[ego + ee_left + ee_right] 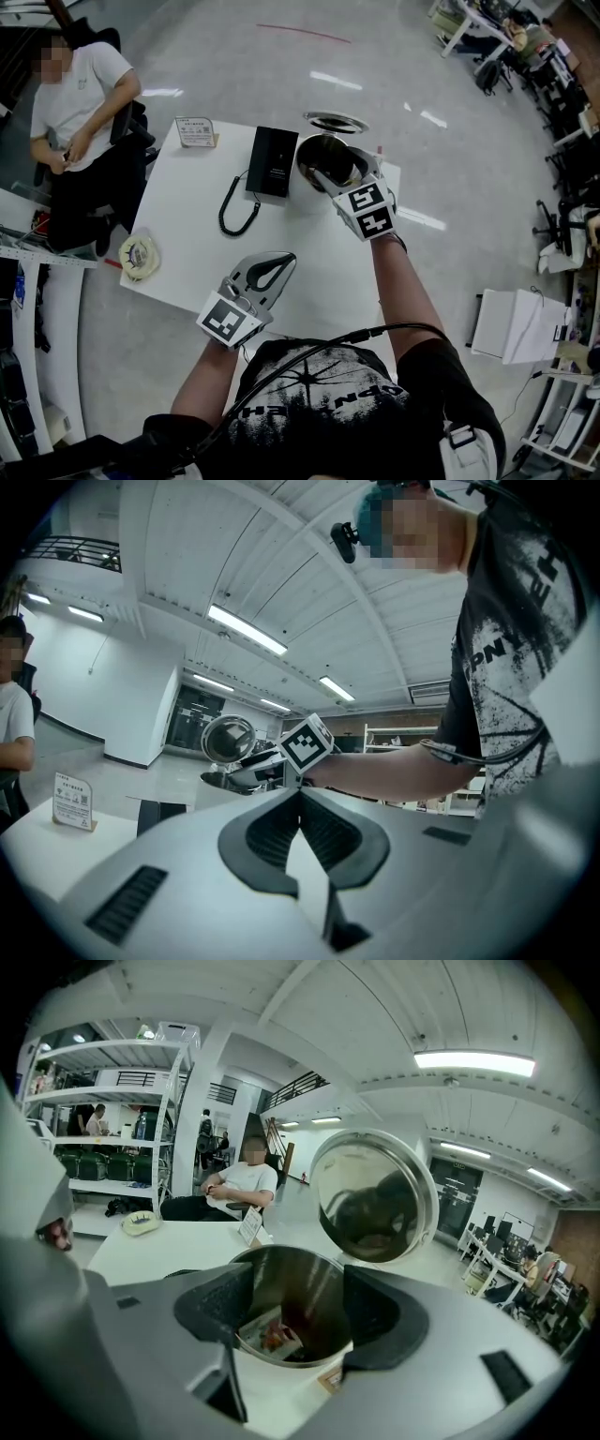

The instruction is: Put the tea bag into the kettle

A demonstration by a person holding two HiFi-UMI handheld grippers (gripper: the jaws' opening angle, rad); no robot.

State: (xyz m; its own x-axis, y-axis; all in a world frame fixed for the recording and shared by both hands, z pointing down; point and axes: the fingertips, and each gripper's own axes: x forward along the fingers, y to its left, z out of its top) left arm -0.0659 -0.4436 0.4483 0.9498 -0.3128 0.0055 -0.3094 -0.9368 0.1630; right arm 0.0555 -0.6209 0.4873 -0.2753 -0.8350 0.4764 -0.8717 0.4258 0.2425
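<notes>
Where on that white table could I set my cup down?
Bare table between the sign card, the coiled cord and the round roll at the left edge; another strip near the front, right of the left tool. The far edge is crowded: black box, kettle and right tool above it.

Left tongs (300,803) tip to tip, kettle (228,741) beyond

The head view looked steeply down over the table (187,246), the left gripper view faced the kettle (228,742) across it, and the right gripper view peered closely into it.
</notes>
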